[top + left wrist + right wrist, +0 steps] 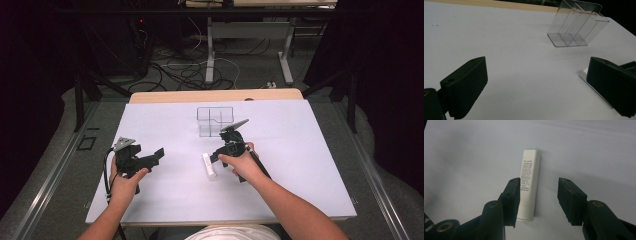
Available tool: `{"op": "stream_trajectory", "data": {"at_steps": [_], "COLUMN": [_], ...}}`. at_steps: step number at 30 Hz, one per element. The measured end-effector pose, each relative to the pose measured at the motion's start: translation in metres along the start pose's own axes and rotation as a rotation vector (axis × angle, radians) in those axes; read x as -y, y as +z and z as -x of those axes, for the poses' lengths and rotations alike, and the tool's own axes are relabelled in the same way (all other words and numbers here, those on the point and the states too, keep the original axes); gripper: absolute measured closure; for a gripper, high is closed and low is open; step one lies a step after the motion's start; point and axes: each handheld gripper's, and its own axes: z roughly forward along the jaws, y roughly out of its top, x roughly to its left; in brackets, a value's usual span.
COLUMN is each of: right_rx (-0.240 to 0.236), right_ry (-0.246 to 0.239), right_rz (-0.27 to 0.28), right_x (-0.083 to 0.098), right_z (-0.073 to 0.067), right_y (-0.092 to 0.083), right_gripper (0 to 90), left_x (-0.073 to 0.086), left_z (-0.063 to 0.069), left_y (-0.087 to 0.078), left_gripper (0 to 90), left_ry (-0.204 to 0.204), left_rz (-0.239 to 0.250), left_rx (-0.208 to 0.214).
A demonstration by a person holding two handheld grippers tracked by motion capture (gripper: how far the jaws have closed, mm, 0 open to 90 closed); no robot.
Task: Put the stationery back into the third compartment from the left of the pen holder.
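Note:
A white tube with small print lies flat on the white table sheet, near the middle. My right gripper hovers right over it, pointing down. In the right gripper view the tube lies lengthwise between the two black jaws of that gripper, close beside one jaw, with a clear gap to the other. My left gripper rests at the left of the sheet, held level. Its jaws stand wide apart with bare sheet between them.
A clear plastic organiser with upright dividers stands at the back middle of the sheet, just beyond the right gripper; it is also in the left gripper view. A wooden table edge runs behind it. Cables lie on the floor beyond.

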Motion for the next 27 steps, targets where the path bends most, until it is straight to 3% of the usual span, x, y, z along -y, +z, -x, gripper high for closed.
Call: {"op": "stream_trajectory", "data": {"at_steps": [9,14,18,27], "right_rx": [0.03,0.019,0.008,0.003], "right_ry": [-0.005,0.012,0.015,0.017], "right_rz": [-0.094,-0.131,-0.123,-0.163], "right_x": [0.001,0.0,0.001,0.003], "right_z": [-0.006,-0.006,-0.007,-0.013], "right_y": [0.018,0.022,0.026,0.032], "right_gripper": [54.8,54.8,54.8,57.6], "left_x": [0.0,0.001,0.0,0.001], "left_z": [0.001,0.001,0.001,0.002], "left_y": [0.001,0.001,0.001,0.001], "left_gripper": [3.5,3.5,3.5,3.5], "left_ry": [0.009,0.008,0.012,0.011], "left_rz": [0.001,-0.001,-0.001,-0.002], "left_rx": [-0.001,-0.002,-0.001,-0.001]}}
